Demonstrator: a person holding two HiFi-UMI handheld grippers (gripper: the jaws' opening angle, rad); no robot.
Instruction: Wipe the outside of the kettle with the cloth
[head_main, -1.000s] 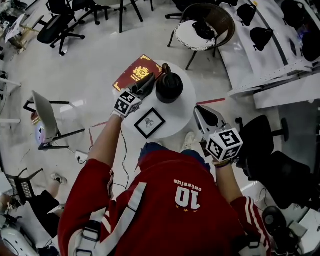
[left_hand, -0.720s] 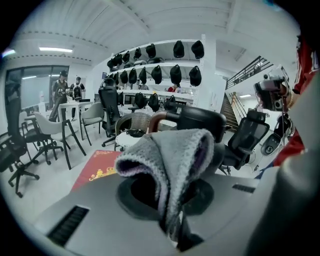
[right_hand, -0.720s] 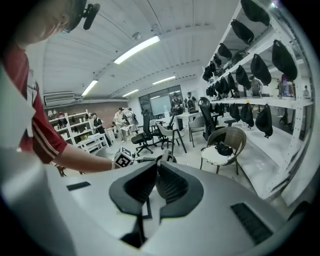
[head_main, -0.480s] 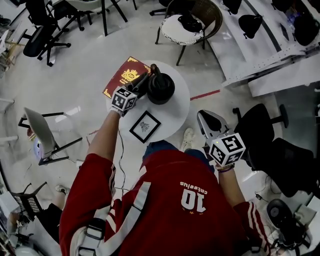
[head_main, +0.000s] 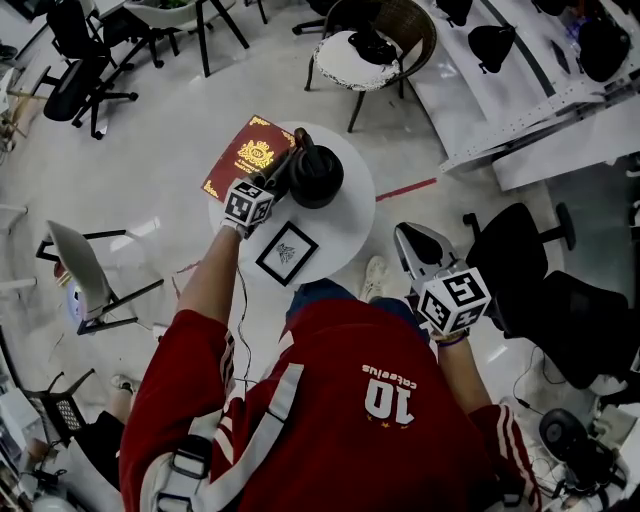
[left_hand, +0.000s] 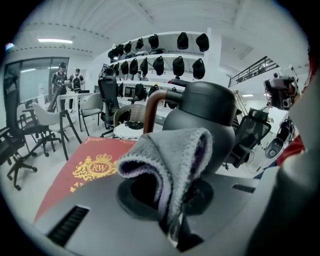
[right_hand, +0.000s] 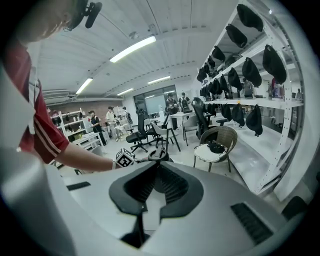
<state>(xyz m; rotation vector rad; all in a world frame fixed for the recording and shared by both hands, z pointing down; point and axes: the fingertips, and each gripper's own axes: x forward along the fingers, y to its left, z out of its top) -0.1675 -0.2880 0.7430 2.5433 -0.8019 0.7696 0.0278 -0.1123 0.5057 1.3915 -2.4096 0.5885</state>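
1. The left gripper (head_main: 287, 170) is clenched on the grey cloth (left_hand: 170, 155), bunched just beside the black kettle (head_main: 318, 178).
2. The kettle stands on the round white table (head_main: 352, 232), next to a red book (head_main: 243, 155).
3. The right gripper (head_main: 405, 236) has its jaws together on nothing, well apart from the kettle.

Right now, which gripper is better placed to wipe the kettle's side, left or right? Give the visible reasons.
Left. The left gripper is shut on the grey cloth right beside the kettle. The right gripper is shut, empty, held off the table, away from the kettle.
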